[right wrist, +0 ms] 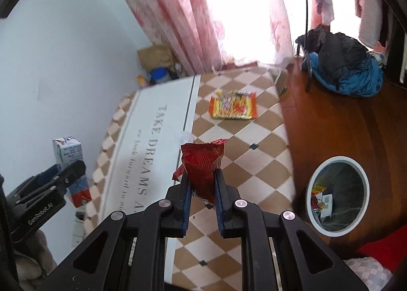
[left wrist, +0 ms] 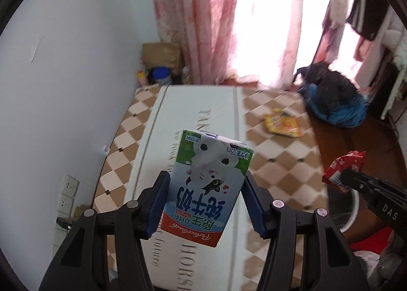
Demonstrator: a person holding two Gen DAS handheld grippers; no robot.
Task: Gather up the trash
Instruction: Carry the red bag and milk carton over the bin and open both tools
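Both tongs clamped — left tongs point(left wrist: 206, 186): milk carton point(left wrist: 207, 184) | right tongs point(right wrist: 202, 179): red wrapper point(right wrist: 203, 166)

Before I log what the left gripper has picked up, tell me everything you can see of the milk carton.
The milk carton is a small printed paperboard box: green top band, cartoon cow, blue characters, red bottom band. It looks intact and is held in the air over the bed, tilted, with its print upside down in the left wrist view. The left gripper clamps its two side faces between blue-padded fingers; nothing else touches it.
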